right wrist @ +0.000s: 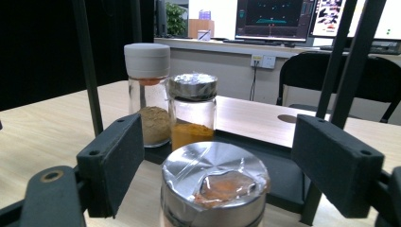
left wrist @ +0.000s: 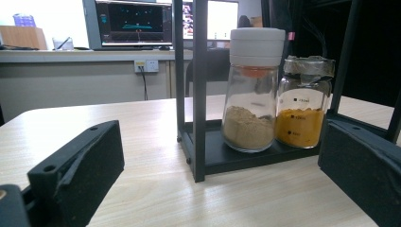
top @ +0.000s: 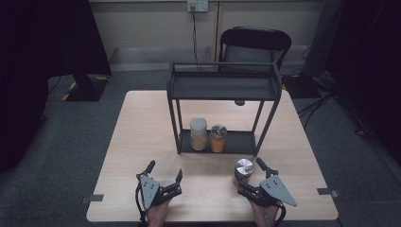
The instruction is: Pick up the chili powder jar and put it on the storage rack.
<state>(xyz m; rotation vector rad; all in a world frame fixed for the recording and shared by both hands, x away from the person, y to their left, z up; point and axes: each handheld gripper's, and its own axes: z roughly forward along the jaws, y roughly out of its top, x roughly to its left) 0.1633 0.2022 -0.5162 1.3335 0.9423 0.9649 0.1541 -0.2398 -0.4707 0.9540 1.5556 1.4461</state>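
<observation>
Two tiers made up the largest thing on the pale wooden table: a black metal shelf rack, standing at about twelve o'clock from the person's hands. On its lower tray stood two jars touching side by side. The taller was a clear glass jar with a white plastic cap, holding tan powder; at its three o'clock stood a shorter glass jar with a foil-covered lid, holding orange-yellow powder.

A third jar, a small glass jar with a crinkled silver foil lid, stood on the table just in front of the rack's right front leg, at about one o'clock from the left tool. In the right gripper view this jar sat upright between the black jaws of the right tool, which stood partly spread on either side of the lid with a visible gap on each side, the pads not pressing it.

At nine o'clock from that jar, well apart from it, the left tool rested low over the table near the front edge, its jaws wide with nothing between them.
</observation>
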